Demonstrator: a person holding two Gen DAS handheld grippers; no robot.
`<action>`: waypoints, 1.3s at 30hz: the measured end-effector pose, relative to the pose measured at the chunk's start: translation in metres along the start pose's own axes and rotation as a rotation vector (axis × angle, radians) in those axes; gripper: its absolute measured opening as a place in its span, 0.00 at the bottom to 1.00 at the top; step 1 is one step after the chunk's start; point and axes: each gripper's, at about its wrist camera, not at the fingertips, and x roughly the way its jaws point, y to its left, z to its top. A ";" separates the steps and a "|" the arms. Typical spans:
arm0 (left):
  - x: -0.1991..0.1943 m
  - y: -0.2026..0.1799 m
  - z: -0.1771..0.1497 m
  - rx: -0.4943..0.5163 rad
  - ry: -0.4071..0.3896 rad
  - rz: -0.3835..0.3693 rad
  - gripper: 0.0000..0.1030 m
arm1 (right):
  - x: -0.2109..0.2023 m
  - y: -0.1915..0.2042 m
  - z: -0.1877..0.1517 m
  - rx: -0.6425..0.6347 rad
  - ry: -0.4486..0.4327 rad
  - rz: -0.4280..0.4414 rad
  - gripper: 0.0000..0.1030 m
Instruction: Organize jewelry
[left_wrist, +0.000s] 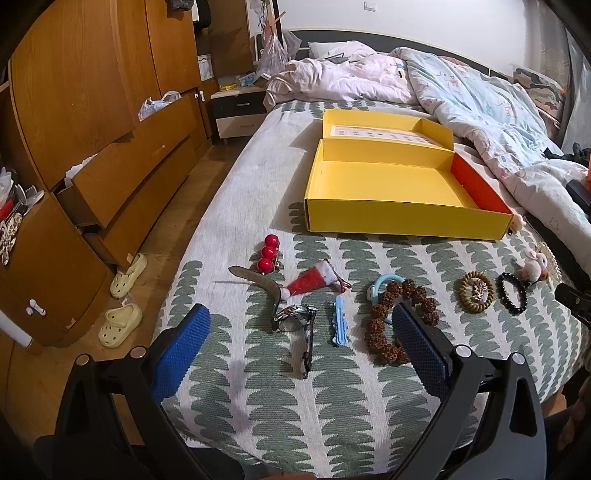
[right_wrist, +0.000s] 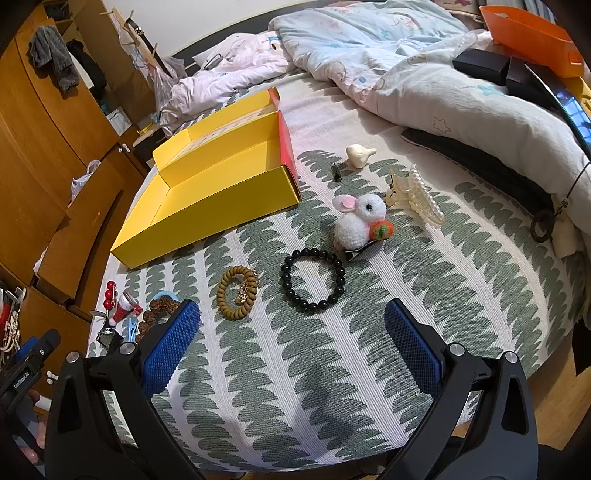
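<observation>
- Both tools hover over the patterned bedspread (left_wrist: 332, 406) and nothing is in hand; the left gripper (left_wrist: 301, 345) has its blue pads spread wide and empty, and the right gripper (right_wrist: 291, 334) matches it, fingers wide apart with only fabric between them.
- The yellow box (left_wrist: 388, 214) lies open further up the bed, its tray bare; by my reading, not one piece has gone in.
- In the left wrist view the jewelry runs in a row: red bead clip (left_wrist: 269, 253), Santa hat clip (left_wrist: 310, 282), wristwatch (left_wrist: 293, 317), blue hair clip (left_wrist: 339, 325), brown seed-bead bracelet (left_wrist: 397, 314), partly behind the pad.
- In the right wrist view the black bead bracelet (right_wrist: 313, 280) lies just ahead of the open fingers; the coiled hair tie (right_wrist: 237, 292) is beside it, the bunny hair clip (right_wrist: 360, 221) touches its far edge, and the pearl claw clip (right_wrist: 417, 199) lies beyond.
- The likely opener is a first pick: the watch for the left, the black bracelet for the right.
- To do it well, come straight down and straddle one side of the bead ring, not the whole loop; close low so the beads don't roll out.
- Watch the bunny clip; a sloppy close could drag it along.
- The soft bedspread may bunch between the pads; pinch beads, not cloth, then carry over the box wall before letting go.
</observation>
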 end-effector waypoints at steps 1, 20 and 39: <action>0.001 0.004 0.002 -0.004 0.000 0.004 0.95 | 0.000 0.000 0.001 0.000 0.000 0.001 0.97; 0.044 0.077 0.014 -0.130 0.048 -0.019 0.95 | 0.012 -0.012 0.007 0.022 -0.016 -0.037 0.97; 0.081 0.045 -0.006 0.008 0.077 -0.018 0.95 | 0.015 -0.023 0.021 -0.215 -0.179 -0.062 0.97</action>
